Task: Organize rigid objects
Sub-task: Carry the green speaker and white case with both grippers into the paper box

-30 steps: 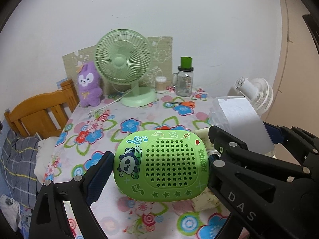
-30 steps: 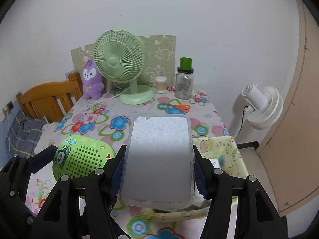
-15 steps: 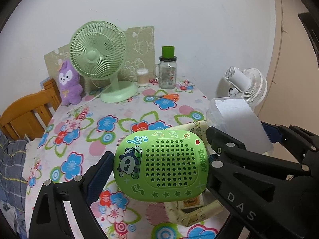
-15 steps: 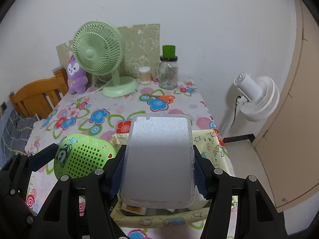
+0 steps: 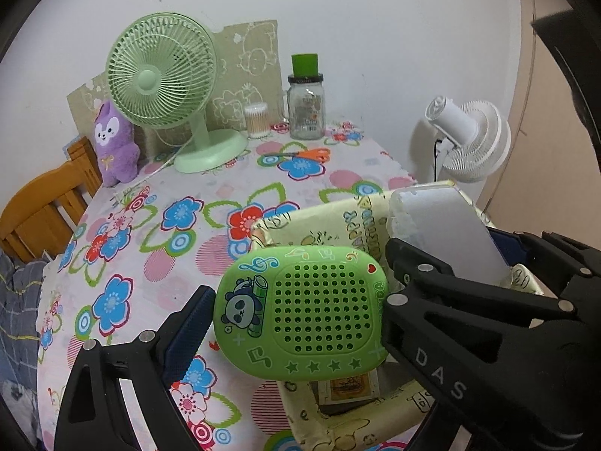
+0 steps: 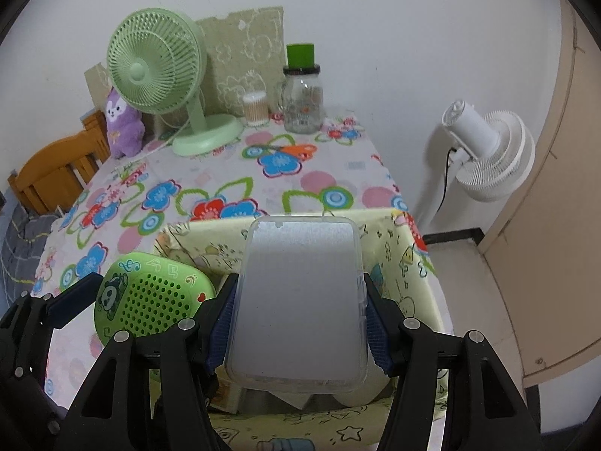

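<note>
Tongs (image 5: 296,319) (image 6: 300,315): one speaker (image 5: 300,312), one case (image 6: 300,300)

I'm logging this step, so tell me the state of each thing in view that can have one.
left gripper: shut on the green panda case, held above the table.
right gripper: shut on the clear plastic box, over the yellow fabric bin.
yellow fabric bin: open-topped, something flat lies inside.
green desk fan: upright.
glass jar: upright, lid on.

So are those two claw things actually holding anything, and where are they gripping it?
Yes. The left gripper pinches the green panda case by its two short ends. The right gripper clamps the clear phone case by its long side edges.
</note>
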A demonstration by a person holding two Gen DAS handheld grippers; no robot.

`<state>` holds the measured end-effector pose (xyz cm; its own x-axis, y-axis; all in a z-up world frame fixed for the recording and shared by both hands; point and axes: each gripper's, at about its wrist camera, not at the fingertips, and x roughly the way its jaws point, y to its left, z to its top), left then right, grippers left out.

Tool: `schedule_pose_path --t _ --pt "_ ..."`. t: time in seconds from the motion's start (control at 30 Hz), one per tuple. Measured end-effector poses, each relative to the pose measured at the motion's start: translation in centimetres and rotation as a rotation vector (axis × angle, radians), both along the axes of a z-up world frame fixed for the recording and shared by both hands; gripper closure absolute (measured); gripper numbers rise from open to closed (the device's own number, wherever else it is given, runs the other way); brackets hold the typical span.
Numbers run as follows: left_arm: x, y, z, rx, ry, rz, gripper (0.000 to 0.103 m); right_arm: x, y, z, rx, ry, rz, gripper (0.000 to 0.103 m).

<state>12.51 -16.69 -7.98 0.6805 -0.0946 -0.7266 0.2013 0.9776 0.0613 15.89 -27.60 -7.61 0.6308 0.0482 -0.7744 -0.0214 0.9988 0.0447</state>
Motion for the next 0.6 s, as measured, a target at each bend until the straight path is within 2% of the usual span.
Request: schedule_pose_path --t 0.23,0.37,0.47,0.6 --pt "0.0 -1.2 -0.5 0.065 -0.027 -0.008 0.008 0.7 -1.1 -1.2 0.043 0.043 -0.024 0.039" --pt "0.1 -1.5 -0.5 0.07 -0.024 -0.017 0.008 0.8 -1.4 -1.3 0.045 0.05 -0.025 0.038" --pt "0.1 -1.6 -0.5 0.07 -0.022 -0.019 0.008 0.8 -1.7 -1.2 0.044 0.059 -0.024 0.034" --pt "0.3 -1.6 -0.3 0.043 -0.007 -0.027 0.008 0.6 -2.3 -0.9 0.057 0.062 -0.032 0.032"
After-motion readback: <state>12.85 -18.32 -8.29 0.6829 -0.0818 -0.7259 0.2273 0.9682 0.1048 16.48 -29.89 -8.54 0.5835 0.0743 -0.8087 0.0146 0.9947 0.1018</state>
